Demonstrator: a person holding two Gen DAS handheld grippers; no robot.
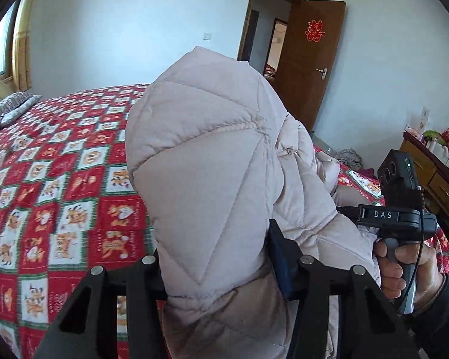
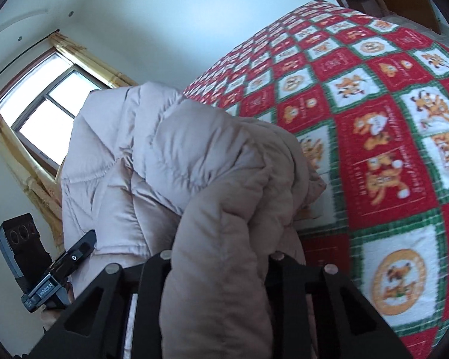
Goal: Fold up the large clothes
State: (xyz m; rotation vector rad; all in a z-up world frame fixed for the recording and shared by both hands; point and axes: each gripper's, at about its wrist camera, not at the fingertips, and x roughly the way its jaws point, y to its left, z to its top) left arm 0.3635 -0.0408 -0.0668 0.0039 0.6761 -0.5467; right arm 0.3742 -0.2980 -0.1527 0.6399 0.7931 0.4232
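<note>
A pale pink quilted puffer jacket (image 1: 206, 155) hangs bunched above the bed, held up from two sides. In the left wrist view my left gripper (image 1: 218, 257) is shut on a thick fold of it, and the padding bulges up between the black fingers (image 1: 287, 266). My right gripper (image 2: 221, 257) is shut on another bundled fold of the jacket (image 2: 152, 155). The right gripper's body (image 1: 386, 215) shows at the right of the left wrist view, with a person's hand (image 1: 404, 269) on its handle. The left gripper's body (image 2: 60, 269) shows at the lower left of the right wrist view.
Under the jacket lies a bed with a red, white and green checked cover (image 1: 60, 179) (image 2: 374, 119). A striped pillow (image 1: 6, 110) lies at its far left. Behind stand an open brown door (image 1: 311, 59), a wooden dresser (image 1: 434, 173) and a window with yellow curtains (image 2: 45, 104).
</note>
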